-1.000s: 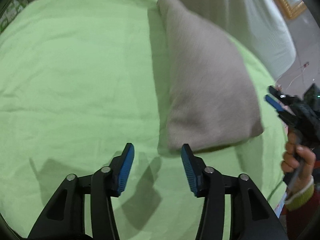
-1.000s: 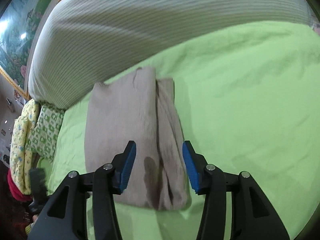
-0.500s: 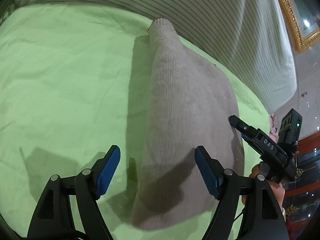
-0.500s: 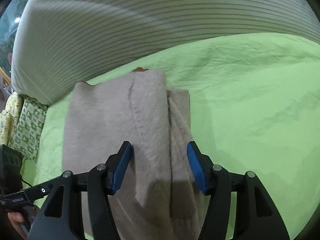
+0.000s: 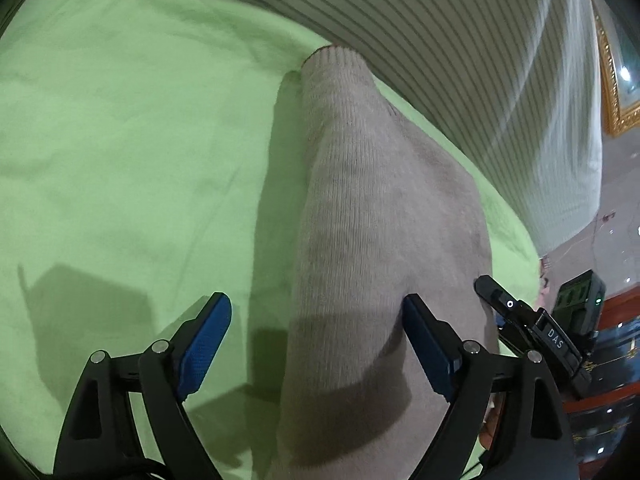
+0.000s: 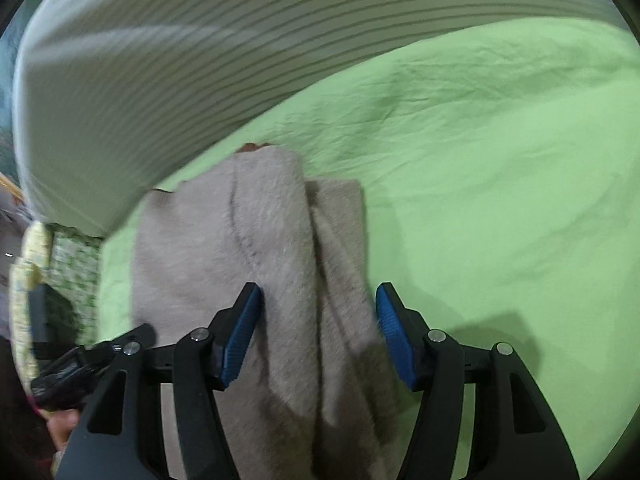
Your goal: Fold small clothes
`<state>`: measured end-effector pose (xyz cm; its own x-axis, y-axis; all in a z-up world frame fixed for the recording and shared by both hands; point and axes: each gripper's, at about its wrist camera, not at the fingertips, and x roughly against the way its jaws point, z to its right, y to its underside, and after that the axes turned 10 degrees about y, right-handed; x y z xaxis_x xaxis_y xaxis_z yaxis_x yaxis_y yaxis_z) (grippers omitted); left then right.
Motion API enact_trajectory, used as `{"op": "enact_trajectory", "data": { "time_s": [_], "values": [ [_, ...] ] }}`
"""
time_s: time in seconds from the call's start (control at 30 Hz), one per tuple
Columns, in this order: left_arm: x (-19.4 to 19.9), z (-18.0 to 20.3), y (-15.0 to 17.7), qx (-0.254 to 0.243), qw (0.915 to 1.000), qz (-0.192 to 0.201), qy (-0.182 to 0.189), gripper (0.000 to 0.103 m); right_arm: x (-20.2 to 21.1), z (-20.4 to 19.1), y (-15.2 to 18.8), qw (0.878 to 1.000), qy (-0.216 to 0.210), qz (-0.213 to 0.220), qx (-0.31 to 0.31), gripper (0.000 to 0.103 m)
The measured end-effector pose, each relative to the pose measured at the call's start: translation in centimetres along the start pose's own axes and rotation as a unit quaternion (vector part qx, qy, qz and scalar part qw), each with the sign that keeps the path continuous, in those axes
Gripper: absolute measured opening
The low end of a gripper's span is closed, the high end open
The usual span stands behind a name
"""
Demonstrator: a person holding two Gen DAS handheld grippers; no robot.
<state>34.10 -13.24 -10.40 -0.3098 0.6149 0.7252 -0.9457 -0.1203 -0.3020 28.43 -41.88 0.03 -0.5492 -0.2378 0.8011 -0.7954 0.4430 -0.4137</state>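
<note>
A folded beige knit garment (image 5: 372, 240) lies lengthwise on the green sheet (image 5: 120, 140). My left gripper (image 5: 316, 344) is open, its jaws on either side of the garment's near left edge, low over it. The garment also shows in the right wrist view (image 6: 256, 248), with folded layers along its right side. My right gripper (image 6: 318, 328) is open and straddles that layered right edge. The right gripper also appears in the left wrist view (image 5: 532, 328), and the left gripper's tip in the right wrist view (image 6: 92, 356). Neither holds the cloth.
A large grey striped cushion (image 6: 200, 60) runs along the far side of the green sheet (image 6: 500, 180), close behind the garment. A yellow-green patterned cloth (image 6: 60, 264) lies at the left edge. A gilded frame (image 5: 612, 92) and floor show far right.
Both grippers have moved forward and down over the garment, from in front of it to straddling its near edges. The jaws have opened a little wider.
</note>
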Motion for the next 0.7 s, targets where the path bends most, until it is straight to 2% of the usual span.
{"op": "enact_trajectory", "data": {
  "time_s": [0.17,0.23,0.3,0.33,0.37,0.43,0.5,0.6,0.7],
  "values": [
    [0.0,-1.0,2.9,0.042,0.9981,-0.019,0.04,0.09,-0.4,0.9,1.4,0.999,-0.027,-0.022,-0.001,0.068],
    [-0.9,-0.9,3.3,0.04,0.9983,-0.025,0.036,0.09,-1.2,1.3,1.6,0.999,-0.032,-0.035,-0.007,0.068],
    [-1.4,-0.9,3.4,0.033,0.9987,-0.02,0.034,0.082,-1.5,1.1,1.6,0.998,-0.034,-0.043,-0.003,0.068],
    [-1.5,-0.9,3.4,0.031,0.9984,-0.02,0.042,0.076,-1.6,0.7,1.5,0.998,-0.029,-0.049,0.006,0.067],
    [-1.7,-0.9,3.3,0.033,0.9972,-0.025,0.063,0.063,-1.6,0.4,1.5,0.998,-0.026,-0.052,0.011,0.064],
    [-1.7,-0.9,3.3,0.036,0.9967,-0.028,0.066,0.06,-1.1,0.0,1.6,0.998,-0.021,-0.05,0.014,0.051],
    [-1.1,-0.7,3.4,0.027,0.9967,-0.026,0.072,0.052,-0.4,-0.4,1.9,0.999,-0.023,-0.039,0.014,0.044],
    [0.2,0.1,3.5,0.023,0.9962,-0.017,0.082,0.048,1.2,-1.8,2.5,0.999,-0.037,-0.018,0.02,0.04],
    [3.5,-0.1,3.8,0.011,0.9968,-0.001,0.08,0.048,2.8,-3.5,3.6,0.997,-0.07,-0.014,0.028,0.039]
  ]
}}
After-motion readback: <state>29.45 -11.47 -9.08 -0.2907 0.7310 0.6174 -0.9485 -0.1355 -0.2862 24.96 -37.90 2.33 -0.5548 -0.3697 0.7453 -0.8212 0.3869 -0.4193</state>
